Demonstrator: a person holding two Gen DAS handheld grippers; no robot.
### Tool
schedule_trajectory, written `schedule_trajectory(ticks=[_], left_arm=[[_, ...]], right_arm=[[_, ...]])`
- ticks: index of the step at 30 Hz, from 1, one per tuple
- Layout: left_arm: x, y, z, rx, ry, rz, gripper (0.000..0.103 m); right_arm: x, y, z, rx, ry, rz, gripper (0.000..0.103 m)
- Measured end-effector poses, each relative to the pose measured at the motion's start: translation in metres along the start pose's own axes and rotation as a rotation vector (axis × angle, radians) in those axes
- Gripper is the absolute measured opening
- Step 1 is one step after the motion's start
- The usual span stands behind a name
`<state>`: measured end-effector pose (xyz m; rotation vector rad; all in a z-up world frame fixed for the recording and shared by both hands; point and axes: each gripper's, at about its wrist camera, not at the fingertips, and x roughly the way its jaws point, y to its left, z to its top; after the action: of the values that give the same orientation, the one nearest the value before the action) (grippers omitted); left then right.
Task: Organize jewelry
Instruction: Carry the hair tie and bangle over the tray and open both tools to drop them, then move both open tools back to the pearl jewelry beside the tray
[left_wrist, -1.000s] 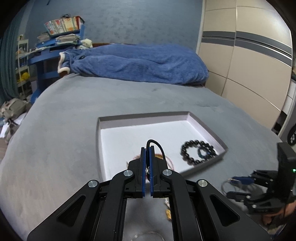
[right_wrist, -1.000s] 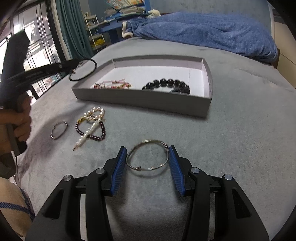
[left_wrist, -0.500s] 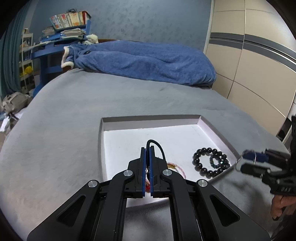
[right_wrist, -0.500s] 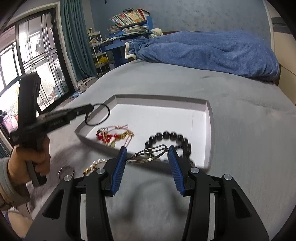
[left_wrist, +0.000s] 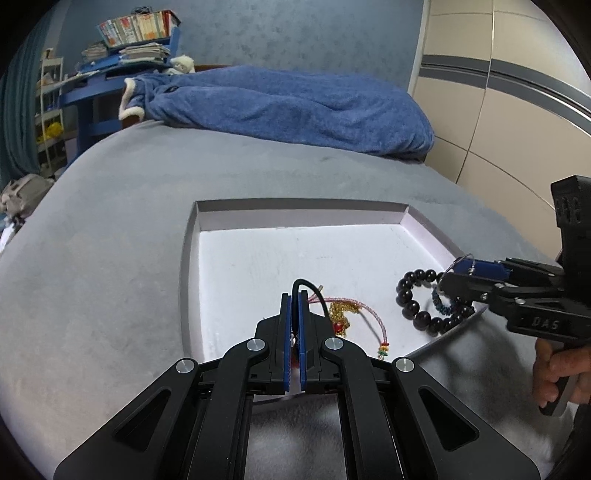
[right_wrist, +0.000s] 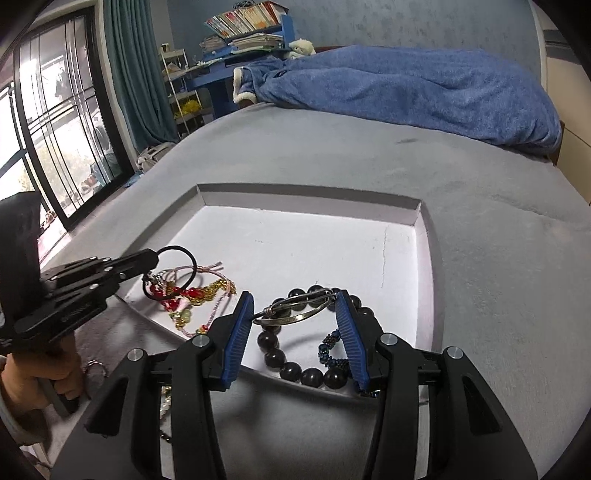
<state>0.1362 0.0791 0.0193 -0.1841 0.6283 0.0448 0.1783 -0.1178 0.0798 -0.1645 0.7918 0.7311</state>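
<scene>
A shallow grey tray (left_wrist: 295, 204) with a white floor lies on the grey bed; it also shows in the right wrist view (right_wrist: 310, 195). In it lie a black bead bracelet (left_wrist: 410, 295), a small blue bead bracelet (right_wrist: 330, 345) and a red, gold and pink tangle (right_wrist: 192, 295). My left gripper (left_wrist: 294, 295) is shut on a thin black ring (right_wrist: 173, 271), held over the tray's near left corner. My right gripper (right_wrist: 295, 301) is shut on a silver wire bangle (right_wrist: 295, 310), held flat above the black beads.
A blue blanket (left_wrist: 295, 107) lies across the far end of the bed. Loose jewelry, including a small silver ring (right_wrist: 96, 366), lies on the bed in front of the tray. A blue desk with books (right_wrist: 243, 40) and a window (right_wrist: 48, 122) are to the left.
The right gripper lifted the silver bangle off the bed and carried it forward over the tray. The left gripper moved forward over the tray with the black ring.
</scene>
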Motion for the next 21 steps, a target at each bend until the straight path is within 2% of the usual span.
schedule_trajectory(ticks=[5, 10, 11, 12, 13, 14, 15, 16, 17, 19, 21], left_arm=[[0.003, -0.009, -0.003, 0.043, 0.012, 0.014, 0.004], [0.003, -0.011, -0.004, 0.049, 0.013, 0.011, 0.004], [0.003, -0.011, -0.004, 0.042, 0.015, 0.015, 0.004], [0.003, -0.010, -0.005, 0.036, 0.016, 0.021, 0.007], [0.003, -0.009, -0.005, 0.030, 0.016, 0.033, 0.018], [0.002, -0.008, -0.004, 0.025, 0.010, 0.052, 0.023], [0.001, -0.008, -0.004, 0.022, 0.004, 0.062, 0.034], [-0.001, -0.008, -0.005, 0.021, -0.006, 0.070, 0.040], [-0.004, -0.008, -0.005, 0.024, -0.022, 0.077, 0.043], [-0.008, -0.009, -0.006, 0.030, -0.043, 0.091, 0.057], [-0.014, -0.010, -0.007, 0.034, -0.069, 0.098, 0.060]], right_arm=[[0.012, 0.000, -0.008, 0.010, 0.018, -0.018, 0.046], [0.010, 0.003, -0.011, 0.006, -0.011, -0.039, 0.048], [0.007, 0.002, -0.011, 0.012, -0.025, -0.038, 0.051], [0.005, 0.002, -0.013, 0.020, -0.035, -0.034, 0.055], [0.002, 0.002, -0.015, 0.029, -0.048, -0.028, 0.063], [-0.001, 0.002, -0.017, 0.031, -0.059, -0.025, 0.068], [-0.003, 0.003, -0.019, 0.031, -0.066, -0.027, 0.069], [-0.006, 0.003, -0.022, 0.031, -0.077, -0.026, 0.070], [-0.008, 0.004, -0.024, 0.031, -0.081, -0.026, 0.072], [-0.015, 0.006, -0.030, 0.034, -0.098, -0.031, 0.075], [-0.022, 0.008, -0.035, 0.038, -0.118, -0.036, 0.081]])
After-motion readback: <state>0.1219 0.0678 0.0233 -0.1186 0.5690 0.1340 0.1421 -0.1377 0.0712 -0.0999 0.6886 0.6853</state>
